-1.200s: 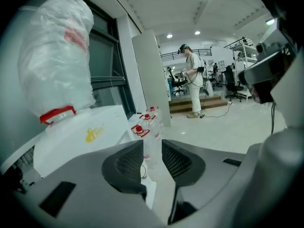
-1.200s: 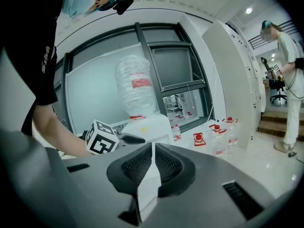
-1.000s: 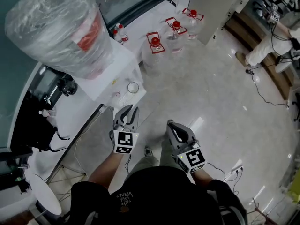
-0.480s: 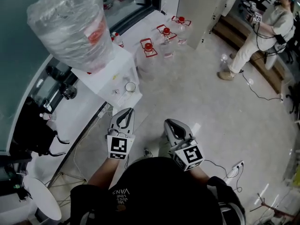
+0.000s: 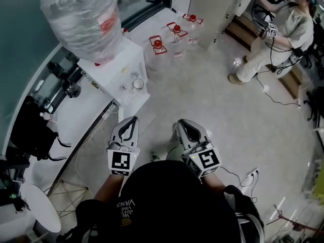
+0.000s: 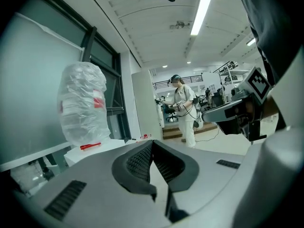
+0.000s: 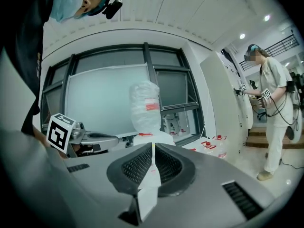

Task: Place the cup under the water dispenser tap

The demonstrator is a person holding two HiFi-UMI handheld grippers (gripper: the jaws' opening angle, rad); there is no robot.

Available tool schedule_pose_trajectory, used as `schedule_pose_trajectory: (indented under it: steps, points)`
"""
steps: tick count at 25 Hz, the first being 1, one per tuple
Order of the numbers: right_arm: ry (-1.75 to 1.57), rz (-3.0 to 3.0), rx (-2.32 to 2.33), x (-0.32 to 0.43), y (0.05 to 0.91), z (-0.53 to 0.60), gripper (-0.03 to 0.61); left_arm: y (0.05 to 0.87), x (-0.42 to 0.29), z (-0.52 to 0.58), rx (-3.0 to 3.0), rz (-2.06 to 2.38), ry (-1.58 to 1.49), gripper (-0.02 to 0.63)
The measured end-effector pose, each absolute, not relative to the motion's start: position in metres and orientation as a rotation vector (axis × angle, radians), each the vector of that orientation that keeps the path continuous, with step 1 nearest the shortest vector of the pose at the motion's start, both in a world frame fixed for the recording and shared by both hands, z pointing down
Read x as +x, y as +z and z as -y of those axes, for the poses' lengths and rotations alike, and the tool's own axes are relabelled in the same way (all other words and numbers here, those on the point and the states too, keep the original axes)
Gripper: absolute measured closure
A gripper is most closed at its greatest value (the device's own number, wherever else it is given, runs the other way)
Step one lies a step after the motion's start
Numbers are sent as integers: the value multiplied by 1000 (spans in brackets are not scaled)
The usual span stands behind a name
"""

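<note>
Left gripper [image 5: 132, 120] just closed, empty, right gripper [image 5: 178, 125] together (also empty), pale floor [image 5: 217, 100], cup [image 5: 137, 83] on dispenser [image 5: 112, 67]

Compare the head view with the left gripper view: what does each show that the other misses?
Head view only: the cup standing on the dispenser. Left gripper view only: the left tongs, just closed shut with nothing between them, and the ceiling light. Both: the plastic-wrapped water bottle and the person in white.
</note>
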State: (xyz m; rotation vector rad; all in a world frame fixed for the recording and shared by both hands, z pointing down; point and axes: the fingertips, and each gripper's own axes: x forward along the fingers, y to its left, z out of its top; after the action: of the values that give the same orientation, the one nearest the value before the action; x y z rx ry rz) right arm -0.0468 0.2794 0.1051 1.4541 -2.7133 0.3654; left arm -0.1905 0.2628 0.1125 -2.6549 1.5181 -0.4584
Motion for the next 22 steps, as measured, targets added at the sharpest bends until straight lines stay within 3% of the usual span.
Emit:
schedule_pose_trajectory:
  steps: [22]
  points:
    - [380,2670,1395,-57,112,-303,534,104,-210,-303,-2671,-1621,-363,595]
